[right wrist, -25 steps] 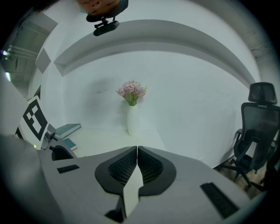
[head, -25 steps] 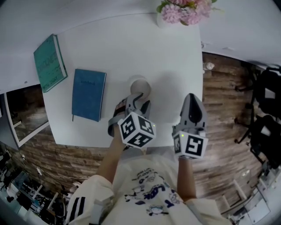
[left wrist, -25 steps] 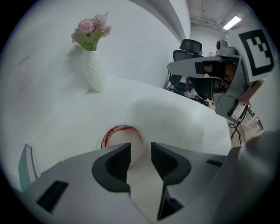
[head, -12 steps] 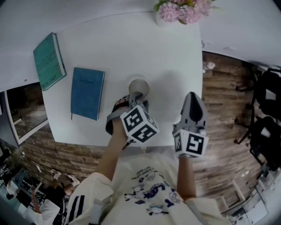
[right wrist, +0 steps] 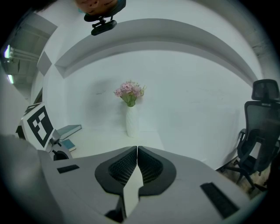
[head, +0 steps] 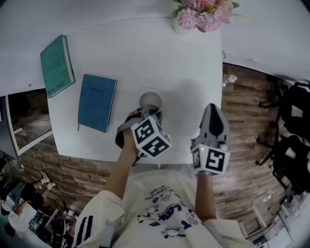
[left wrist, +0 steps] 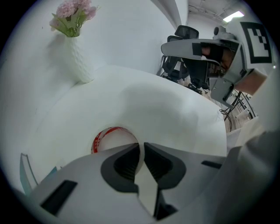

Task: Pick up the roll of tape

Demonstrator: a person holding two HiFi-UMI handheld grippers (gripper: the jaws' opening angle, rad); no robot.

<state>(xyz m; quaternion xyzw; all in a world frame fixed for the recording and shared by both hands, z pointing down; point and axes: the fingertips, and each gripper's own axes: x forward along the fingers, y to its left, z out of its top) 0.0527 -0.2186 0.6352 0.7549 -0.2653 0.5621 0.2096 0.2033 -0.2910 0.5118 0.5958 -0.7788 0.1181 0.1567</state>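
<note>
**Left jaws narrow onto tape roll**

Spread wide a second ago, the left gripper [head: 151, 110] now has its jaws closing on the near wall of the roll of tape [head: 150, 99] at table [head: 184, 63] centre. At 4 o'clock, the right gripper [head: 213, 111] hovers pinched shut, empty. Such a thin-wall pinch could slip when lifted. At 12 o'clock, a white vase [left wrist: 78, 61] holds pink flowers [head: 203, 12].

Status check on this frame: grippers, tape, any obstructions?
Left gripper closing, jaws astride the wall of the roll of tape, which sits on the table. Right gripper shut, empty. Blue notebook lies well apart; nothing blocks.
</note>
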